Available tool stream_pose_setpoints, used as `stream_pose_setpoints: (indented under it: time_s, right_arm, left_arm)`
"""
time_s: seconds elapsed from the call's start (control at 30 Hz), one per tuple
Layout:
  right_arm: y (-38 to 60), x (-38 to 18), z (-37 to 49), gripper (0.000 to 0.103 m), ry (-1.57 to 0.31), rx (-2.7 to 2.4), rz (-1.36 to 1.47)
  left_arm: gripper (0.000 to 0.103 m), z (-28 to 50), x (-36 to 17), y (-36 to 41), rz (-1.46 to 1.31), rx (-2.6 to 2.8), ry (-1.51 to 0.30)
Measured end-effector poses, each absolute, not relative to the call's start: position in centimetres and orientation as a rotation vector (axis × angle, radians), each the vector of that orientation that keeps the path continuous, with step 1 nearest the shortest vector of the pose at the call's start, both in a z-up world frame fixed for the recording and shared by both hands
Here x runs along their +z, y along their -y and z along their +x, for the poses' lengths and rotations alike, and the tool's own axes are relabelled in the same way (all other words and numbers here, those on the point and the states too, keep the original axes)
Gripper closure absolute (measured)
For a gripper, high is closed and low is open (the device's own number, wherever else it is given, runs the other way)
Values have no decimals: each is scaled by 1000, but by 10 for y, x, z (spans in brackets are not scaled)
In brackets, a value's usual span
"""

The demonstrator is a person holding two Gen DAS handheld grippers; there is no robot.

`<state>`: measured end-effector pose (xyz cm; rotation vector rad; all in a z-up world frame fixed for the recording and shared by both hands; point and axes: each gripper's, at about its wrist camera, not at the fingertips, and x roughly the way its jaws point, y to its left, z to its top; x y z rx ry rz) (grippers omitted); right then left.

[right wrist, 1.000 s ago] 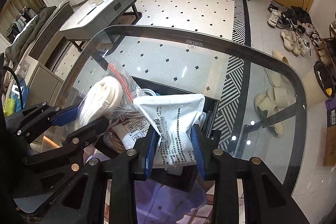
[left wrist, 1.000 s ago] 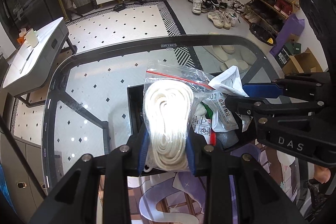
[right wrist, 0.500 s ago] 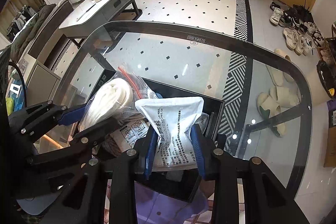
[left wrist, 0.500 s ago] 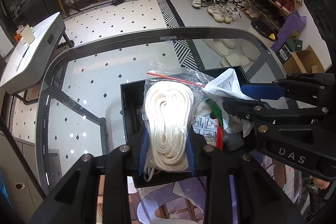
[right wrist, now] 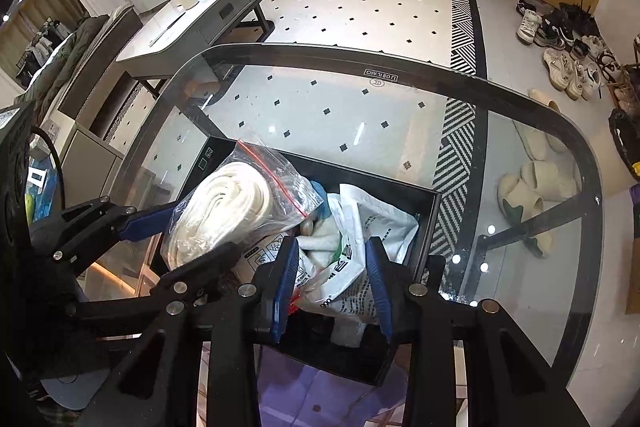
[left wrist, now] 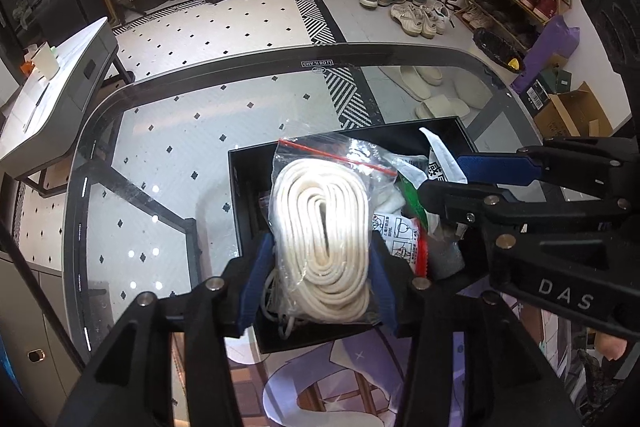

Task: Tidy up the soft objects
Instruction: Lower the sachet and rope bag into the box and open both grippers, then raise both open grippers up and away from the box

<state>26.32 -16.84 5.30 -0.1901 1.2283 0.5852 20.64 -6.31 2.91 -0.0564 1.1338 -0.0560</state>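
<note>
My left gripper [left wrist: 316, 283] is shut on a clear zip bag of coiled white rope [left wrist: 320, 227], held over the left part of a black box [left wrist: 240, 195] on the glass table; the bag also shows in the right wrist view [right wrist: 228, 211]. My right gripper [right wrist: 330, 283] stands around a white printed plastic pouch [right wrist: 360, 251] that lies in the black box [right wrist: 428, 227]. Its jaws are wider than before and the pouch has sagged down among other packets. The right gripper also shows in the left wrist view [left wrist: 460, 175].
The glass table [right wrist: 360, 107] has a black rim and shows the tiled floor beneath. A purple patterned mat [left wrist: 340, 379] lies at the near edge. A grey side table [right wrist: 192, 23] stands at far left; shoes and slippers [right wrist: 536, 183] lie on the floor at right.
Both grippers moved down and forward over the black box. The right gripper's jaws have spread and the white pouch has dropped lower into the box. The rope bag stays clamped.
</note>
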Motion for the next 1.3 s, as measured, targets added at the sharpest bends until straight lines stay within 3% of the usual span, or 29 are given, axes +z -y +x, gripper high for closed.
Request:
stream_pose_setpoints:
  time_s: [0.17,0.23,0.3,0.33,0.47,0.6,0.67,0.7,1.3]
  right_arm:
    - [177,59,259,54,-1207,578,-169]
    - [181,63,256,49,-1194,578,-164]
    - [185,65,253,42,-1188,582,-153]
    - [188,66,251,33,-1182,580,-147]
    - [198,73,241,17,-1140,573,-121]
    - [206,77,234,13,-1117,573,-101]
    - [211,79,231,8,-1101,573,-90]
    - [215,80,229,7,-1092,569,-83]
    - [236,84,167,7,-768,543,-154]
  left_arm:
    - [46,203,35,62,-60,-63,-1122]
    - [40,200,37,61,-56,-61,-1115]
    - [30,197,40,60,-57,-60,-1097]
    - [27,194,43,60,-53,-60,-1079]
    - [25,186,51,58,-38,-61,-1039]
    - [25,177,54,51,-51,-46,-1019]
    - [15,172,55,46,-67,-35,-1006]
    - [3,169,55,44,-76,-39,-999]
    - [0,116,51,34,-89,-30,-835]
